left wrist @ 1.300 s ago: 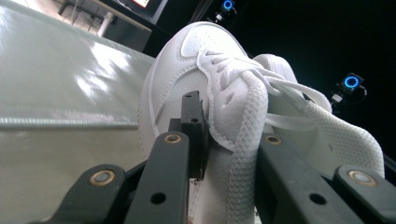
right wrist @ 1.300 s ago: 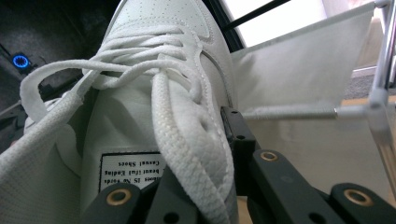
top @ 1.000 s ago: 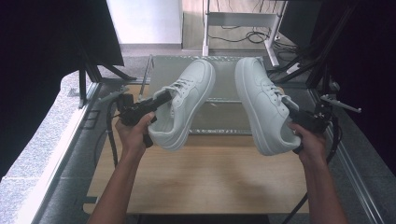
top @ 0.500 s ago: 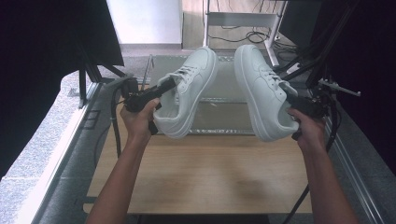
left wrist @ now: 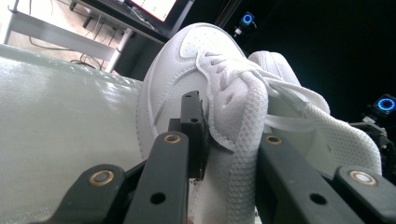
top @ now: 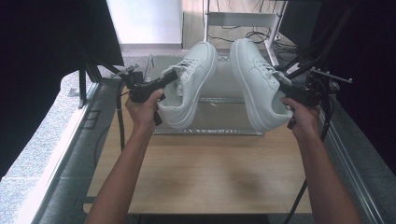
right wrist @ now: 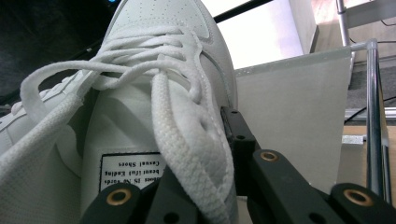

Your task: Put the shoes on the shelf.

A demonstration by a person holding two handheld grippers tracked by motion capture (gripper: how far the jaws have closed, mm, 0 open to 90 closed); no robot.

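- High view: a person holds two white leather lace-up sneakers in the air over the far half of the pale wooden table [top: 201,172]. The left gripper [top: 161,84] is clamped on the collar of the left white sneaker [top: 189,86], and the right gripper [top: 289,91] on the collar of the right white sneaker [top: 254,81]. Both toes point away from the person, with the soles turned toward each other and apart. A shallow, glossy grey metal tray [top: 219,128] lies on the table beneath both shoes.
- Left gripper view: the jaws stand narrow, pinching the padded collar edge by the tongue of the left white sneaker [left wrist: 187,74]. The other shoe's toe [left wrist: 275,63] shows behind it, and the tray [left wrist: 60,126] spreads below.
- Right gripper view: the jaws pinch the right white sneaker [right wrist: 154,84] at the collar beside its tongue. One jaw is outside and the other inside, near the printed label [right wrist: 133,170]. The tray [right wrist: 289,116] is behind it.
- Handling, as I judge it: each shoe looks light, with a stiff sole and a soft, yielding upper. The loose laces may snag. The padded collar gives a firm bite, but the shoe can swing from such a hold.
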